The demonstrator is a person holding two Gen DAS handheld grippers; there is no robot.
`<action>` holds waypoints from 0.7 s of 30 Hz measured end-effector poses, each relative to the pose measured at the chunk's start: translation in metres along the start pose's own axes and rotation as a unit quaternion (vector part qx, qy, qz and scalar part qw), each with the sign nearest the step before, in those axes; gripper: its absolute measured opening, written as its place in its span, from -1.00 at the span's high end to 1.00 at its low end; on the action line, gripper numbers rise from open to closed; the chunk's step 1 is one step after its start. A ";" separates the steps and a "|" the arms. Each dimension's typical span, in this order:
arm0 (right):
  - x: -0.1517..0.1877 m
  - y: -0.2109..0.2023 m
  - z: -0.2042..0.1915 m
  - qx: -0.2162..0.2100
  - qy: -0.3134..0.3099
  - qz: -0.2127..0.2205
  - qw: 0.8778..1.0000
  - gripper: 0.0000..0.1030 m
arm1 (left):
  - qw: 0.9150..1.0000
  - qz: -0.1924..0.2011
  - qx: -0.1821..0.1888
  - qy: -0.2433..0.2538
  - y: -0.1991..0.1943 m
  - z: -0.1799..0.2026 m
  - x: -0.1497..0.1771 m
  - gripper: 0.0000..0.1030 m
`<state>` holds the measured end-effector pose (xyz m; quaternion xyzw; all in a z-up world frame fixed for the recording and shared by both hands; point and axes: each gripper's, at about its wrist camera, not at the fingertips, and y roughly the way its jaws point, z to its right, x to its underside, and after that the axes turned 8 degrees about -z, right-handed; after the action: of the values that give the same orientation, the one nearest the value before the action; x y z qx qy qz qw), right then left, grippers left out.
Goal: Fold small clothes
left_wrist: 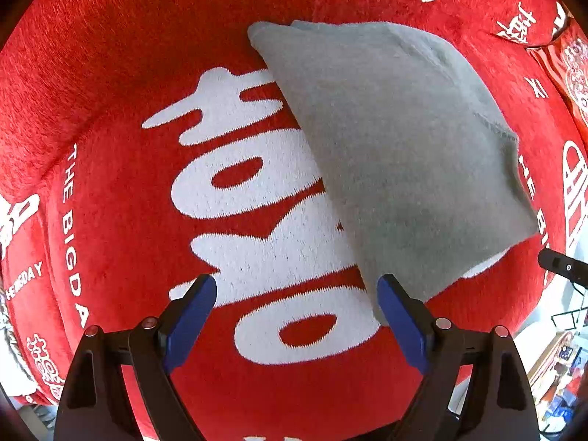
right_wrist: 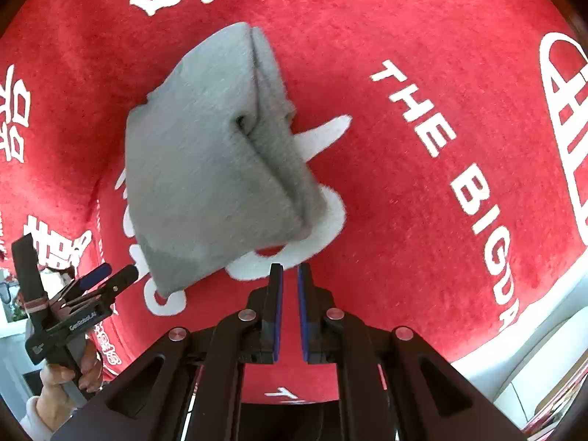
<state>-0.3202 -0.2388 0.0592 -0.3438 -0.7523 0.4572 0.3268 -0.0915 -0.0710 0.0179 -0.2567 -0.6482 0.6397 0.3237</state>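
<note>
A grey cloth (left_wrist: 397, 154) lies folded into a thick rectangle on the red blanket (left_wrist: 110, 73). In the right wrist view the grey cloth (right_wrist: 205, 169) shows its stacked layers along its right edge. My left gripper (left_wrist: 296, 283) hangs open above the blanket, pointing down, and its right finger overlaps the cloth's near corner in the picture. Nothing sits between its blue pads (left_wrist: 191, 316). My right gripper (right_wrist: 289, 268) is shut with only a thin gap and nothing in it, just short of the cloth's near edge. The left gripper (right_wrist: 106, 275) also shows at the left of the right wrist view.
The red plush blanket (right_wrist: 404, 55) carries large white characters and the words "THE BIG DAY". Its edge runs along the lower right, with a white surface (right_wrist: 533, 338) beyond. A person's hand (right_wrist: 62, 378) holds the left gripper. Cluttered items (left_wrist: 558, 375) lie past the blanket's edge.
</note>
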 end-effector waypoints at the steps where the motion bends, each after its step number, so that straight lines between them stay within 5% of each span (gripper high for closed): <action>1: 0.002 0.001 -0.003 -0.001 -0.004 -0.001 1.000 0.75 | 1.000 0.000 0.001 -0.001 0.000 0.001 0.001 -0.75; 5: 0.007 0.000 -0.013 -0.008 -0.010 0.004 1.000 -0.32 | 1.000 0.021 0.013 -0.013 -0.009 -0.001 0.004 -0.78; 6: 0.007 -0.001 -0.015 -0.011 -0.011 0.006 1.000 -0.43 | 0.999 0.028 0.020 -0.018 -0.012 -0.002 0.005 -0.90; 13: 0.008 -0.013 -0.024 -0.003 -0.033 0.026 0.999 -0.54 | 0.999 0.036 0.010 0.001 -0.026 0.007 -0.005 -1.00; 19: 0.006 -0.025 -0.010 -0.001 -0.019 0.030 0.999 -0.54 | 0.999 0.024 -0.019 -0.026 -0.014 0.000 -0.021 -1.00; 21: 0.003 -0.027 -0.003 -0.002 -0.012 0.027 1.000 -0.54 | 0.999 0.011 -0.003 -0.034 -0.009 -0.005 -0.025 -1.00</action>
<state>-0.3254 -0.2444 0.0856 -0.3595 -0.7474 0.4684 0.3046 -0.0711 -0.0867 0.0241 -0.2425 -0.6581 0.6494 0.2938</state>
